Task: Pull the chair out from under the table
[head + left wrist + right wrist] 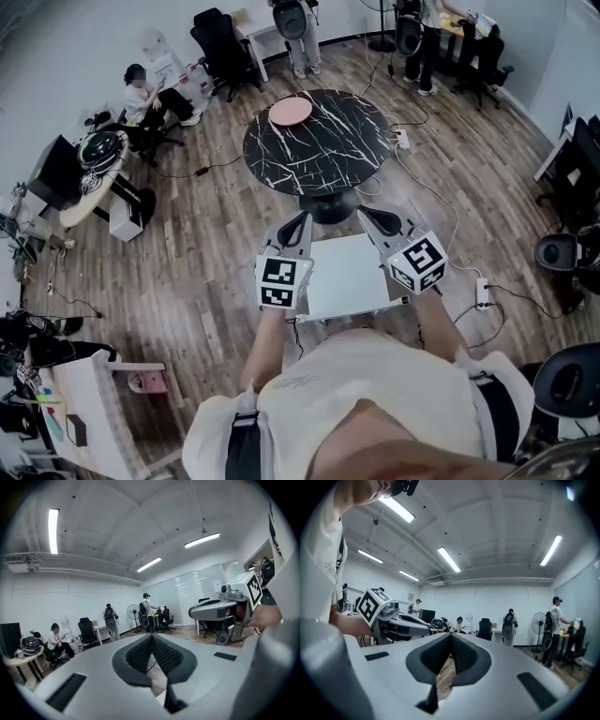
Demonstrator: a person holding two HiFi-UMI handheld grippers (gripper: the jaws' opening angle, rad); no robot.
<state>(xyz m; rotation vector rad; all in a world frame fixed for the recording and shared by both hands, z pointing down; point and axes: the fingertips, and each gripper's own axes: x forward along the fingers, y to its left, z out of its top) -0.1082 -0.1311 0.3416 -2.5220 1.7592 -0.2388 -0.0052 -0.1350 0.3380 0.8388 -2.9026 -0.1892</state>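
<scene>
As left gripper [300, 223] and right gripper [370, 217] hover pressed together, empty, chair [349, 277] sits uncovered beside worktop [328, 159]: out, or barely tucked

Dark shape [328, 206] under table [337, 150] unclear, torso [375, 394] cropped

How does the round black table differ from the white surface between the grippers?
The round table is black with white veins; the white surface is plain and rectangular. The round table carries a pink plate; the white surface carries none. The white surface lies nearer the person than the round table. Both have flat tops.
</scene>
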